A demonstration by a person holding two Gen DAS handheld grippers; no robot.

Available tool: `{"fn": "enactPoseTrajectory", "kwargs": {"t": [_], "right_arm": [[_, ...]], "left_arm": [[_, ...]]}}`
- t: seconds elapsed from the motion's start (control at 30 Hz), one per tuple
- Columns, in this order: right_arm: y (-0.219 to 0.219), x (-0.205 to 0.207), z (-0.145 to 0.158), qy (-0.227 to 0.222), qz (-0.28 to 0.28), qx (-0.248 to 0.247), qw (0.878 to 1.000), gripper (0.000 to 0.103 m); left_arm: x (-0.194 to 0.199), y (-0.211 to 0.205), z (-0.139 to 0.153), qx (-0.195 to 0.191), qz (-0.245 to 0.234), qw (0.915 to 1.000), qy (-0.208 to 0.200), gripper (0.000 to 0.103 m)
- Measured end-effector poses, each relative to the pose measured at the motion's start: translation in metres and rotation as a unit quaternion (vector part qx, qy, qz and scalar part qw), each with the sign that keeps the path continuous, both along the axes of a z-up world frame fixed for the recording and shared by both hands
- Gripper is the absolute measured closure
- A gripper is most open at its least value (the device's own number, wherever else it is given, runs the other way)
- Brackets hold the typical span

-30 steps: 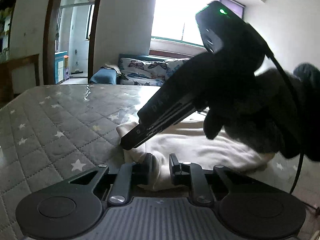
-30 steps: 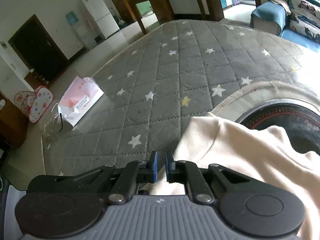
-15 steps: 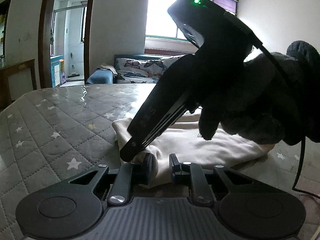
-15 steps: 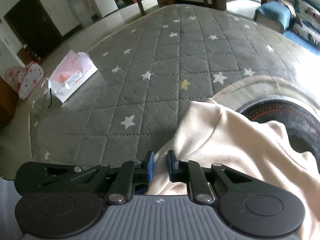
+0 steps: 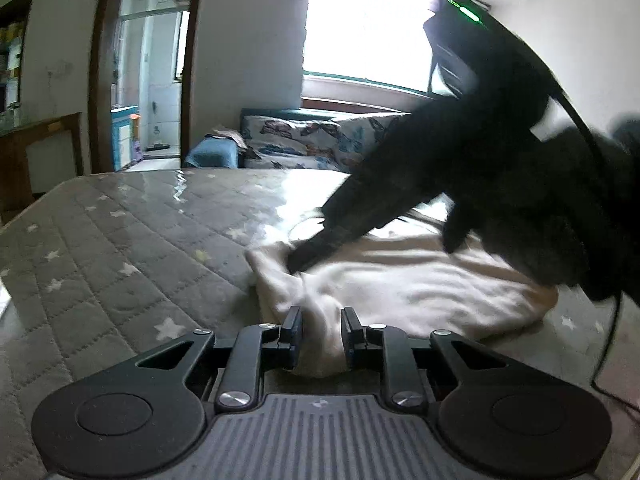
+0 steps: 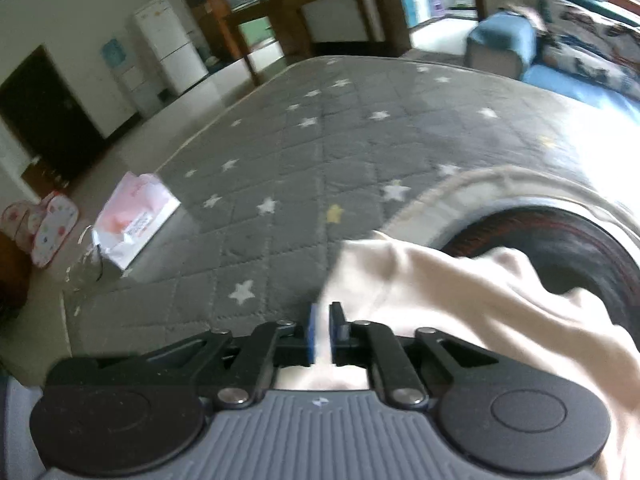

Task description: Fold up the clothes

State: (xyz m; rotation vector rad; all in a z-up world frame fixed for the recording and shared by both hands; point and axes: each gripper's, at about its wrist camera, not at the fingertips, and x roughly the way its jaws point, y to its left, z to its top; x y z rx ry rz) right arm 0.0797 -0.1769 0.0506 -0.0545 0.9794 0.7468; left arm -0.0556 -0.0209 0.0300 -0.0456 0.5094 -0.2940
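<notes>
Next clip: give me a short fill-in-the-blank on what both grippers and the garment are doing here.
1. The left gripper pinches a fold of the ____ coloured garment.
2. The garment lies on a grey quilted mat printed with ____.
3. The right gripper is shut on the garment's ____.

Missing words: cream; stars; edge

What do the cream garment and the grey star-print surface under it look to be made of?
Cream garment: soft matte knit, probably cotton fleece; it bunches in thick rounded folds. Grey star-print surface: quilted, stitched diamonds; the glare suggests a glossy finish or clear film, uncertain.
</notes>
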Motion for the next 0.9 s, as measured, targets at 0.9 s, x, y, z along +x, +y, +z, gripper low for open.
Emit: {"fn": "enactPoseTrajectory", "kwargs": {"t": [0.9], "right_arm": [[-0.176,-0.079,-0.016,-0.128,-0.230,0.018,0.965,0.072]], "left_arm": [[0.062,-0.010,-0.001,-0.008,-0.041,0.9979,0.049,0.063]]}}
